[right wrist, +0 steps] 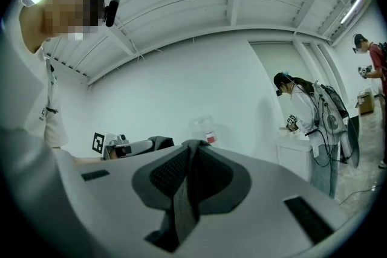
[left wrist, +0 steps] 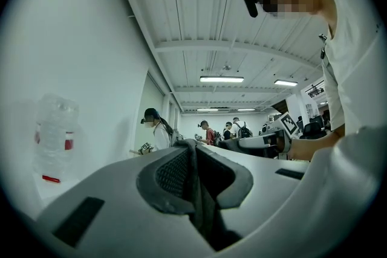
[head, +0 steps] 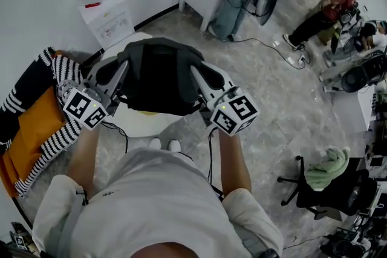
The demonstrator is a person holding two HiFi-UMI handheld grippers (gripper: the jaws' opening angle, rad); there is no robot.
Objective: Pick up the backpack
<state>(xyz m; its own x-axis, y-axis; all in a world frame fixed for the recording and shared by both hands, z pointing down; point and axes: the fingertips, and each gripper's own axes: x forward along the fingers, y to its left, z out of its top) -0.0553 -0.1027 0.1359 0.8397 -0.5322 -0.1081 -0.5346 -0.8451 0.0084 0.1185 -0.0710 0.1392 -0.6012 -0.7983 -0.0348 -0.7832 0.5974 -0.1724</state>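
The black backpack (head: 158,75) hangs between my two grippers above a round white table (head: 136,124). My left gripper (head: 118,74) is shut on the pack's left side and my right gripper (head: 201,77) on its right side. In the left gripper view a dark strip of the backpack fabric (left wrist: 198,190) is pinched between the grey pads, the left gripper (left wrist: 192,145) pointing about level. In the right gripper view a strap of the backpack (right wrist: 183,193) is clamped the same way in the right gripper (right wrist: 192,143). The pack's lower part is hidden behind itself.
A black-and-white striped and orange cloth (head: 36,124) lies at the left. A water dispenser (head: 100,9) stands by the wall behind. An office chair with a green cloth (head: 329,178) is at the right. Other people (head: 329,6) work at the back right.
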